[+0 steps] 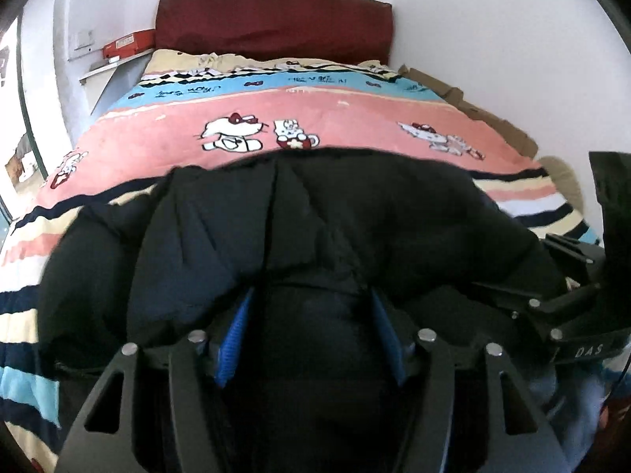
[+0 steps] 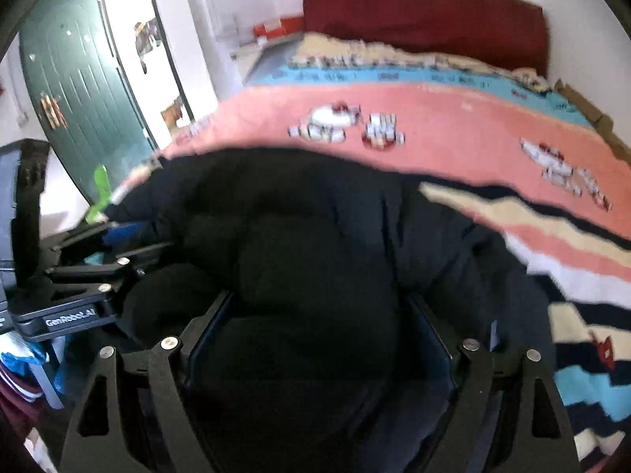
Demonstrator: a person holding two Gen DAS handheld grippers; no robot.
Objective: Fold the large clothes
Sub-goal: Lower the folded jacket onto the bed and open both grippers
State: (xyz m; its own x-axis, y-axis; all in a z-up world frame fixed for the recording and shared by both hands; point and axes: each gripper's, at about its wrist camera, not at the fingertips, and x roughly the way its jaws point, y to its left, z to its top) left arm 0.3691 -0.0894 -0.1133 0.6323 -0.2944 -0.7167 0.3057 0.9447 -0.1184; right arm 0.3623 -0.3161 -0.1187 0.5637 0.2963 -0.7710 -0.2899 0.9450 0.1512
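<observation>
A large black puffy jacket lies bunched at the near end of the bed; it also fills the right wrist view. My left gripper has its blue-padded fingers spread wide with thick jacket fabric bulging between them. My right gripper also has its fingers wide apart, with a thick fold of jacket between them. Neither view shows whether the pads press on the cloth. The right gripper's body shows at the right edge of the left wrist view, the left gripper's at the left of the right wrist view.
The bed carries a pink, blue and striped cartoon blanket, with a dark red headboard at the far end. A shelf with a red box stands at far left. A green door stands open left of the bed. Cardboard lines the bed's right side.
</observation>
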